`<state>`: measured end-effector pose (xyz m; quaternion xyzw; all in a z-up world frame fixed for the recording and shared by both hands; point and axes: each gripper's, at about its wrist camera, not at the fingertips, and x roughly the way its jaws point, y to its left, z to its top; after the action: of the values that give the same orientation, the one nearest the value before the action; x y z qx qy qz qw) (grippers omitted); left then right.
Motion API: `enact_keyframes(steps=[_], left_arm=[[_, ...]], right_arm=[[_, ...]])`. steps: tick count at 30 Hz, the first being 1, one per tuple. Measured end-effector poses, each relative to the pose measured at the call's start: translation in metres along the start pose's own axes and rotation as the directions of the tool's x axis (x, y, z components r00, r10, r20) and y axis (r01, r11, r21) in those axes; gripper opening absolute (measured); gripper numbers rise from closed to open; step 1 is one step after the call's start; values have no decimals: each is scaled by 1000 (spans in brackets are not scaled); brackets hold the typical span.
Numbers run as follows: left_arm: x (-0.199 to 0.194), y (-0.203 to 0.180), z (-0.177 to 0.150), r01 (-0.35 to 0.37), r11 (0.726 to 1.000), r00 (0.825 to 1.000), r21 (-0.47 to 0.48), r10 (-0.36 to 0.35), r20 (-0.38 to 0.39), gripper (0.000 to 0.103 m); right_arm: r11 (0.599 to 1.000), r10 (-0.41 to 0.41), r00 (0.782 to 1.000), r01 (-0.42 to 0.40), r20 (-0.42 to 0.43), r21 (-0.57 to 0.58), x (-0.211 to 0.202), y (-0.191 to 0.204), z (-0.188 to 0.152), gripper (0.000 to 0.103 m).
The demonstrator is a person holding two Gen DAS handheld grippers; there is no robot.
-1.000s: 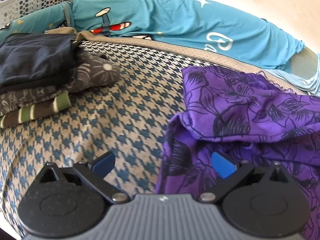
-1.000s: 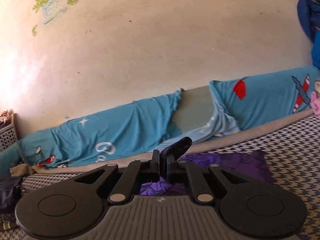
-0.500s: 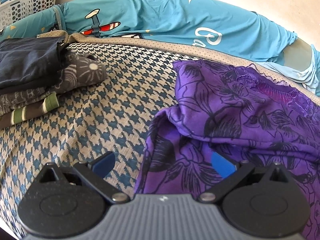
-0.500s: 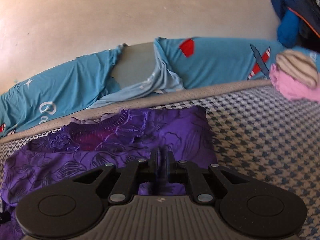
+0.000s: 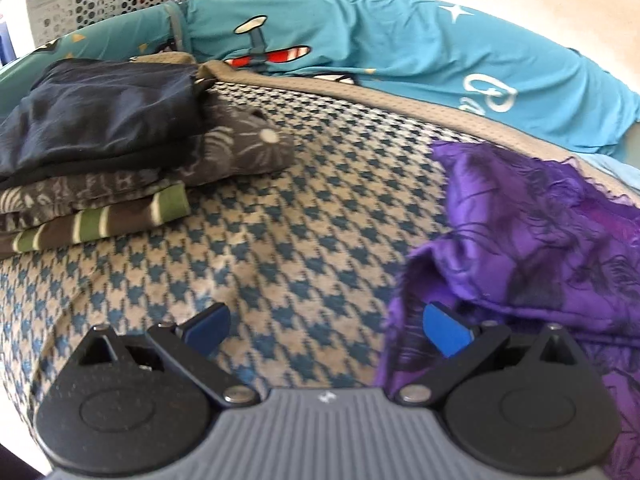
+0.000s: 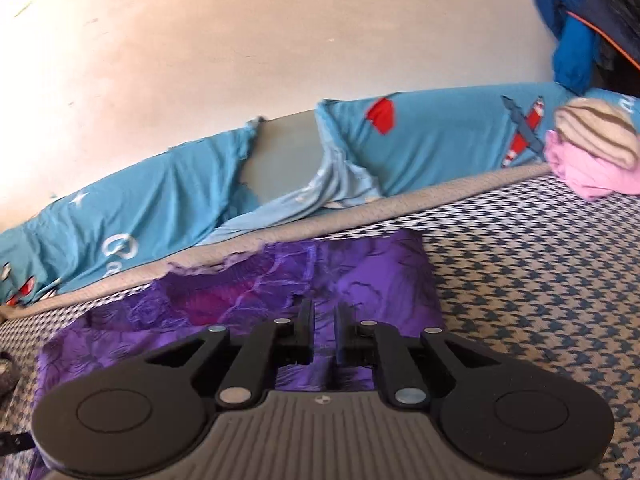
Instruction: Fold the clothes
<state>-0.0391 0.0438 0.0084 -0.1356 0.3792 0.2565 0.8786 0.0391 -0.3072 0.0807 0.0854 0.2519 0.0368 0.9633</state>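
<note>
Left wrist view: the left gripper (image 5: 326, 330) hangs over the bed (image 5: 288, 216), which has a blue-and-beige houndstooth cover, with its jaws spread wide and nothing between them. Its right blue pad sits at the near edge of the purple floral garment (image 5: 532, 236), which lies rumpled on the right of the bed, with a fold raised along its middle. To the left is a stack of folded clothes (image 5: 100, 152): a dark navy piece on top, grey patterned ones under it, and a green-striped one at the bottom. A turquoise pillow (image 5: 380, 48) printed with an aeroplane runs along the wall, and a white laundry basket (image 5: 100, 0) stands in the far left corner.

Right wrist view: the right gripper (image 6: 323, 330) points down over the purple garment, its jaws narrow and just parting, with a slim gap showing purple cloth below; whether any cloth is pinched between them cannot be told. A pink and beige folded pile (image 6: 592, 152) rests at the far right of the bed.
</note>
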Motion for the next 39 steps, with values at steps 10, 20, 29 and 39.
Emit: enact_keyframes(steps=[10, 20, 29, 39], left_arm=[[1, 8, 2, 51, 998, 999, -25, -51, 6, 103], [11, 22, 37, 137, 981, 990, -138, -140, -11, 103], [38, -4, 85, 300, 948, 952, -108, -305, -34, 103], [94, -31, 123, 396, 910, 898, -127, -412, -152, 103]], right_arm=[[970, 194, 978, -202, -71, -133, 8, 54, -19, 16], [887, 348, 916, -391, -198, -248, 15, 106, -48, 18], [826, 407, 880, -469, -245, -312, 11, 129, -65, 20], [800, 436, 858, -507, -271, -319, 10, 134, -69, 21]])
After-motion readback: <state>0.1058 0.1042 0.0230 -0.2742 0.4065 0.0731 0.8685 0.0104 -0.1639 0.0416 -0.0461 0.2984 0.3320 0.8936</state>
